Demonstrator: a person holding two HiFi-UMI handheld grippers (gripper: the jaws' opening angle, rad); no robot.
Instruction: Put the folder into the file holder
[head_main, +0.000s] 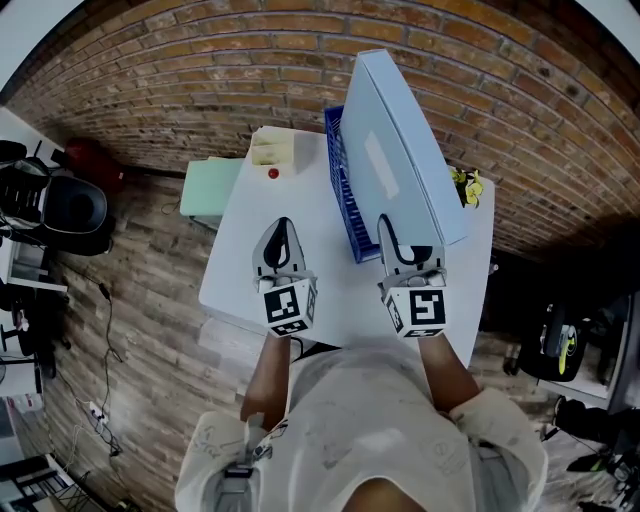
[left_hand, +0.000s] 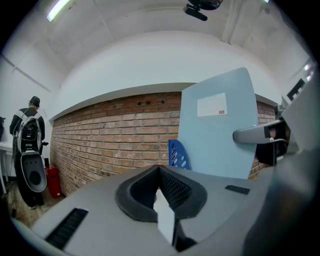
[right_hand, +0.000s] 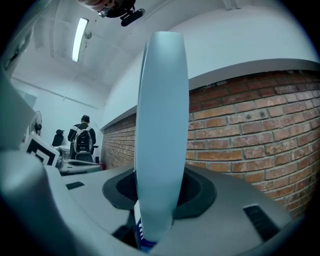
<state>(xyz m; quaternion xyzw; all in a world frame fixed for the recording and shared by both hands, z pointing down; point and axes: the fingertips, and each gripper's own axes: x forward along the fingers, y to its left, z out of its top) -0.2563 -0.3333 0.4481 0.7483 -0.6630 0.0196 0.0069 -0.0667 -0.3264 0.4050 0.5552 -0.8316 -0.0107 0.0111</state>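
Nearest to the person, the left tongs (head_main: 283, 232) hang above the white desk (head_main: 240, 280). They are pressed together at the tips and carry nothing. At 3 o'clock from them, the right tongs (head_main: 386, 230) are pinching the near edge of the pale blue folder (head_main: 400, 140), low on that edge. The folder stands on its edge and leans a little toward 2 o'clock.

Directly under it and along its 9 o'clock side is the blue file holder (head_main: 338, 175), which stands on the desk. Some blue of the holder shows just below the folder's bottom corner, but I cannot tell if the folder has entered a slot yet.

The folder looks light, thin and quite stiff, with a smooth cover that may slide between the pads. With the grip at one edge only, the long free part probably swings easily, so I judge that a firm hold low on the near edge is the right place, with the bottom edge guided in first.

Farther, at 11 o'clock, a small red thing (head_main: 273, 173) lies on the desk, and behind all runs a brick wall (head_main: 200, 80).
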